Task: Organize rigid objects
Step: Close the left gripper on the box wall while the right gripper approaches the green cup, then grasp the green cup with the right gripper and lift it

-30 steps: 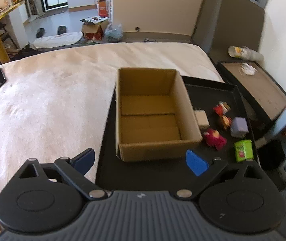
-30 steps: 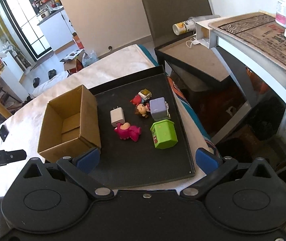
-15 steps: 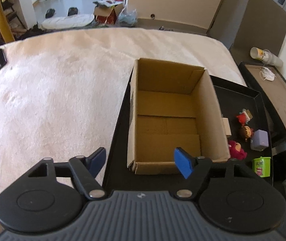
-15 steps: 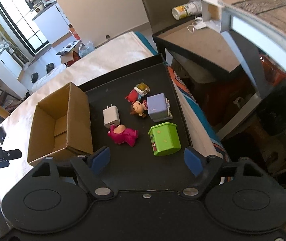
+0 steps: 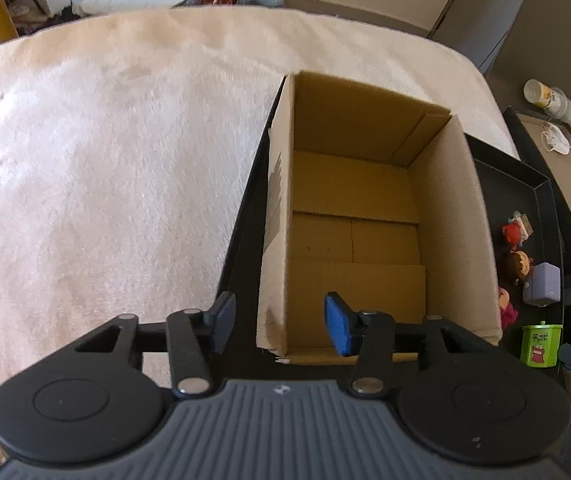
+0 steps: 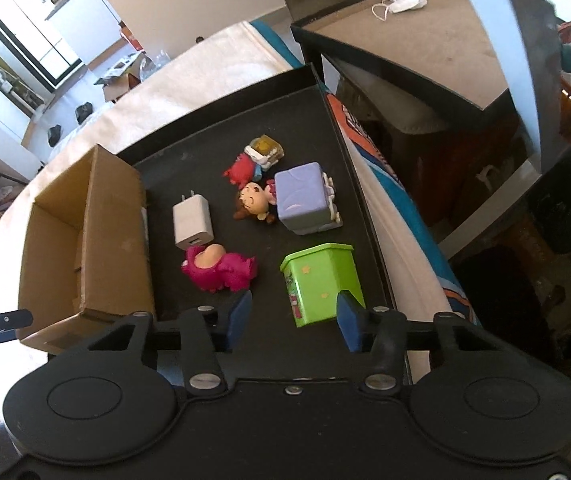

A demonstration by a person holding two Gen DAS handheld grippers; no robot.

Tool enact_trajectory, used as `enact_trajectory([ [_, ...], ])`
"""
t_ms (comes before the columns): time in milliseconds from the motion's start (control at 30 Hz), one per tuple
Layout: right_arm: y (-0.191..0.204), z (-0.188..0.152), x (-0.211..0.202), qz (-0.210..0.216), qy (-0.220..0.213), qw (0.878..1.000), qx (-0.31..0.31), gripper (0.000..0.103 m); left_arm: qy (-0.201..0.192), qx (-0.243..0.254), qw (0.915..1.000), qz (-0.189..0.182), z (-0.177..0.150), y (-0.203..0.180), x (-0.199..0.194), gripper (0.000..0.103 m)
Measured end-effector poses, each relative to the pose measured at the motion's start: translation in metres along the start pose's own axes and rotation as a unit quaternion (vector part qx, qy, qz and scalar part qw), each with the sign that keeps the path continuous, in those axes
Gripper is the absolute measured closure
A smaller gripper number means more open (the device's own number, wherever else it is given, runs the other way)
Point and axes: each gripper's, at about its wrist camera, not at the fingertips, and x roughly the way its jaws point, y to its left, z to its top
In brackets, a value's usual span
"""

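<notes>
Straddling box (image 5: 369, 216) left wall, left gripper (image 5: 277, 322) part-open, empty; right gripper (image 6: 291, 320) part-open around upright green tin (image 6: 319, 284), not touching.

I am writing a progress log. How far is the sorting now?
Nothing is done: the cardboard box is empty. In hand: the open right gripper straddles the green box; the open left gripper straddles the box's wall. Left: charger, pink figure, other toys.

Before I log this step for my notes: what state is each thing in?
cardboard box: open, empty, upright.
green box: on tray, between open right gripper fingers, ungripped.
pink toy: lying on its side.
white charger: flat, prongs away.
left gripper: open, straddling box wall.
</notes>
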Motion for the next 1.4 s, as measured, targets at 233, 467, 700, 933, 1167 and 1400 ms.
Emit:
enact_trajectory([
  [233,-0.005,0.006,0.018,-0.007,0.016,1.0,-0.003,0.068,0.009,-0.011,0.9999,-0.001,0.005,0.004,0.015,0.085],
  [467,-0.008,0.013,0.028,-0.002,0.028,1.0,-0.003,0.071,0.001,-0.005,1.0,-0.008,0.005,0.006,0.016,0.091],
  [700,-0.008,0.017,0.032,0.018,0.032,0.999,0.009,0.066,0.002,0.008,0.9997,-0.022,-0.005,0.008,0.01,0.091],
  [933,-0.008,0.016,0.035,0.031,0.027,0.999,0.025,0.06,0.007,0.021,0.9993,-0.031,-0.018,0.013,0.0,0.091],
  [1167,-0.001,0.021,0.042,0.035,0.046,0.998,0.031,0.057,0.009,0.039,0.9986,-0.033,-0.024,0.008,-0.002,0.09],
  [1400,0.008,0.019,0.047,0.031,0.049,0.998,0.023,0.054,0.016,0.049,0.998,-0.036,-0.024,0.007,0.002,0.09],
])
